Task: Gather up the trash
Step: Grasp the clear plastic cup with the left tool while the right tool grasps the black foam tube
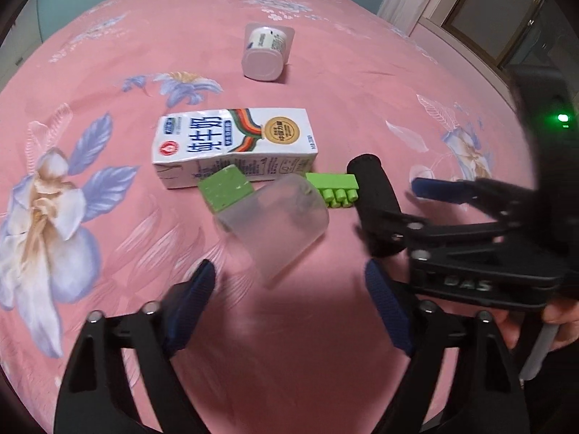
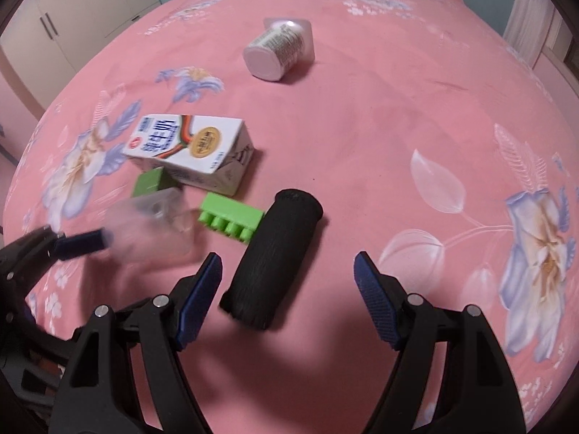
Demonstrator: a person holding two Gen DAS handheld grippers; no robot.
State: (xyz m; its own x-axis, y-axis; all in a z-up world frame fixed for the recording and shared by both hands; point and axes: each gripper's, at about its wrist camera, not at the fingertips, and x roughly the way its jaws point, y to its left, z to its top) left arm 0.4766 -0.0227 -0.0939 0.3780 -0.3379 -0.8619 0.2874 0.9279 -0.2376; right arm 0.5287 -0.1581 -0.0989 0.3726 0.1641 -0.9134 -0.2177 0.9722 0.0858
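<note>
Your left gripper has its jaws spread wide and empty, and the clear plastic cup lies on its side straight ahead of the gap, just beyond the fingertips, its long axis running diagonally from far left to near right, open mouth toward you; the cup is blurred in both views, so its exact edge is hard to fix. Your right gripper is equally open and holds nothing; the black foam cylinder lies between its fingers but nearer the left one, its long axis pointing away and slightly right, so it is the right hand's nearest thing, while the cup belongs to the left. By my reading, the cup is the piece to take first. On the pink floral bedspread count one clear cup, one milk carton lying flat, one yogurt pot tipped over farther back, one black cylinder, and two green blocks: a studded brick and a plain green block touching the carton
</note>
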